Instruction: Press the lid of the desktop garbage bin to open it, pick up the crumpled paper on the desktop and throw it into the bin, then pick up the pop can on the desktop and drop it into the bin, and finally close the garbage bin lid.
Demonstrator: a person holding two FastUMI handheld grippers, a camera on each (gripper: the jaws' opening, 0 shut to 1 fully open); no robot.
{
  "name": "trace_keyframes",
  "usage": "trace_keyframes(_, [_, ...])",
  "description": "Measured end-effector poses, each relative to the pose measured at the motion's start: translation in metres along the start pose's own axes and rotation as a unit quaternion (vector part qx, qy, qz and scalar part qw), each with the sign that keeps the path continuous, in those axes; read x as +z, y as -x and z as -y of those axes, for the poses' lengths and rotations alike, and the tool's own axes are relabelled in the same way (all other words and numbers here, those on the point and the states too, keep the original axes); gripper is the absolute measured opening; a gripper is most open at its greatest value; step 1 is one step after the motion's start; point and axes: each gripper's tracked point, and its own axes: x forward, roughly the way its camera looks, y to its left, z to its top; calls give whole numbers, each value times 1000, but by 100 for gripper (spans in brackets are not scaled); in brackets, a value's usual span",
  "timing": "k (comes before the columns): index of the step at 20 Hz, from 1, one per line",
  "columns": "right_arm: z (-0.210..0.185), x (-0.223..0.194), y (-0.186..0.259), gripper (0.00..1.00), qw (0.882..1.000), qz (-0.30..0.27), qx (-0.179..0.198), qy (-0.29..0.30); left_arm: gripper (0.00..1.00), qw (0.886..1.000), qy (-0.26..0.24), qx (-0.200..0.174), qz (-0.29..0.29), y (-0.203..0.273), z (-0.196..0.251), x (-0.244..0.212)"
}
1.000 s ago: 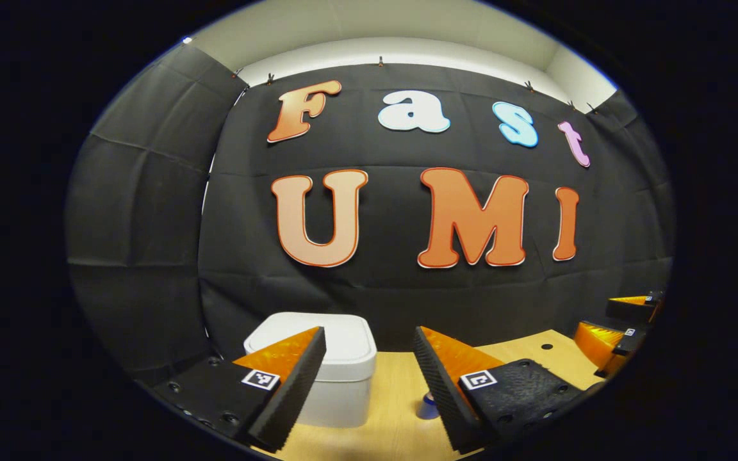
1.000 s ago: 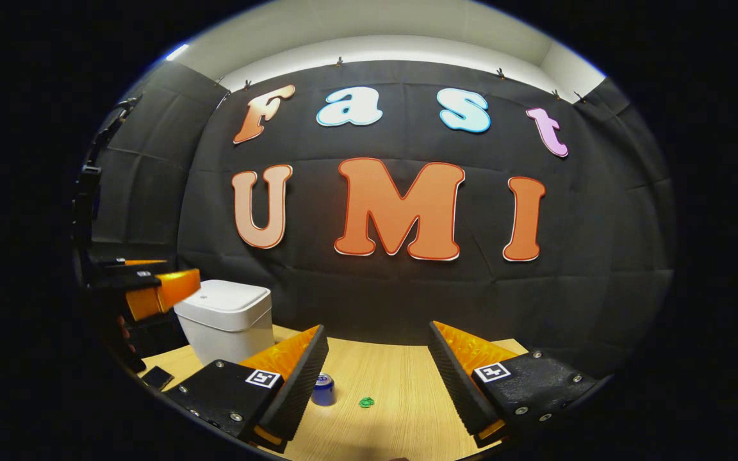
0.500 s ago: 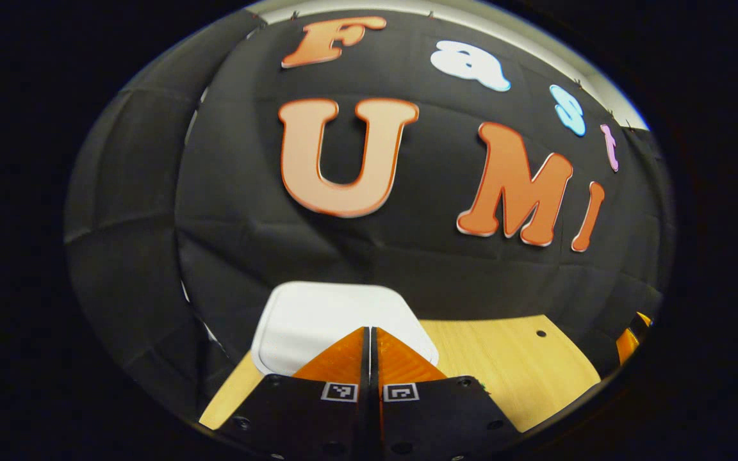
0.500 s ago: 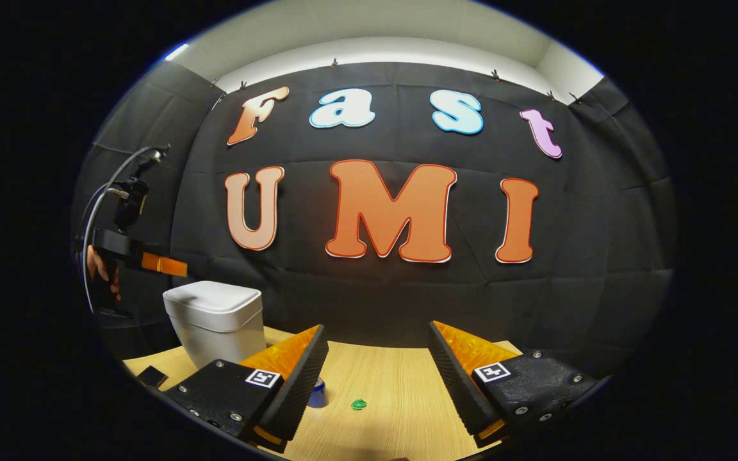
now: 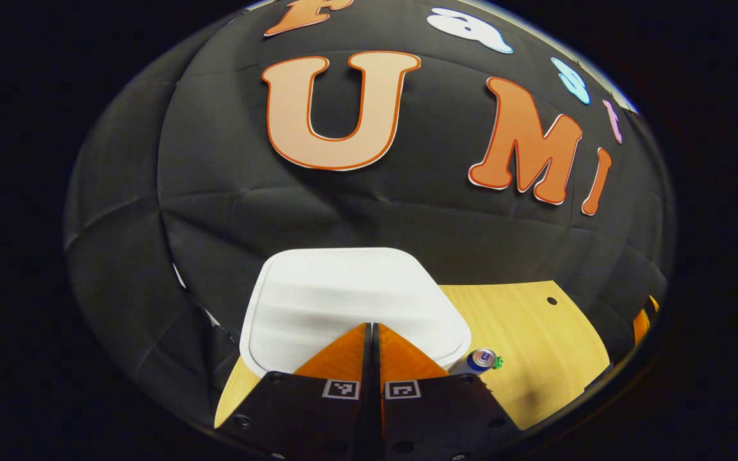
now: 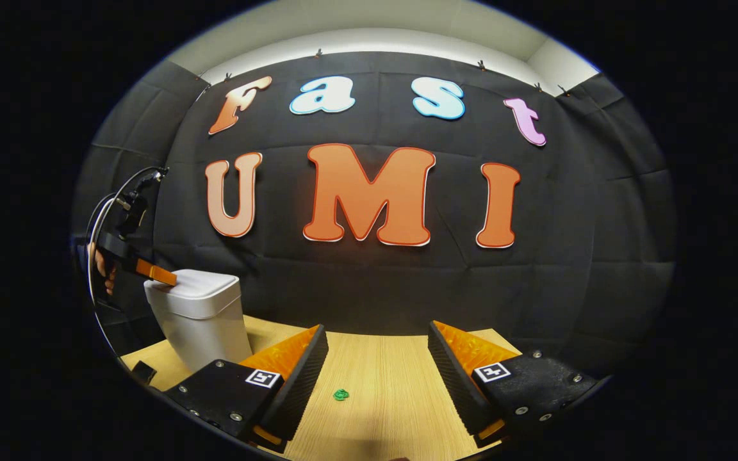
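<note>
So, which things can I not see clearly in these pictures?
1. Contact on the bin lid: in the left gripper view the shut left gripper covers the spot; in the right gripper view it is too small to tell.
2. The pop can: left gripper view, lower part hidden behind the gripper body.
3. The small green object: right gripper view, too small to identify.

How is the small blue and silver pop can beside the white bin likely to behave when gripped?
The small blue and silver pop can stands upright on the wooden desktop beside the white plastic bin, so a sideways nudge may tip it. Its round, smooth-looking wall could roll or slip. It is probably light and may dent.
</note>
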Motion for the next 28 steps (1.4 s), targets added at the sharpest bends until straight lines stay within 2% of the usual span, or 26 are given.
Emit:
trace_keyframes(4, [-6,-4,-2,94,1000,-7,10,1,0,998,59,-11,-10,-1,-4,-3])
trace_keyframes(5, [-7,-3,-2,94,1000,-6,12,-2,0,998,56,-10,-4,0,-4,-1])
trace_keyframes(7, [-11,-1,-3,94,1000,-6,20,-9,0,999,24,25,19,12,-8,5])
trace_keyframes(10, [-11,-4,-2,94,1000,-10,22,-12,1,989,-37,51,134,49,6,49])
trace_keyframes(13, [-15,-3,-1,94,1000,-11,25,-13,17,976,-69,43,204,94,52,70])
trace_keyframes(15, [-16,-6,-1,94,999,-17,28,-11,36,973,-68,28,218,112,82,61])
trace_keyframes(16, [-18,-5,0,94,999,-18,31,-12,40,972,-61,20,226,120,94,53])
trace_keyframes(18, [-20,-2,3,94,999,-14,37,-15,40,969,-54,4,242,138,121,44])
trace_keyframes(20, [-18,4,3,94,999,-3,33,-11,59,967,-56,-11,250,150,144,36])
trace_keyframes(22, [-18,7,3,94,999,2,34,-7,67,965,-61,-24,254,157,163,30])
trace_keyframes(24, [-21,6,4,94,999,0,39,-10,84,964,-56,-37,256,161,179,22])
trace_keyframes(25, [-21,5,4,94,999,-1,42,-10,89,965,-55,-41,253,162,186,19])
trace_keyframes(26, [-20,5,6,94,999,0,43,-10,99,965,-57,-40,253,163,190,15])
trace_keyframes(27, [-21,7,8,94,999,3,46,-12,97,965,-59,-40,253,164,194,13])
trace_keyframes(28, [-22,9,8,94,999,6,46,-13,99,965,-54,-39,252,165,199,9])
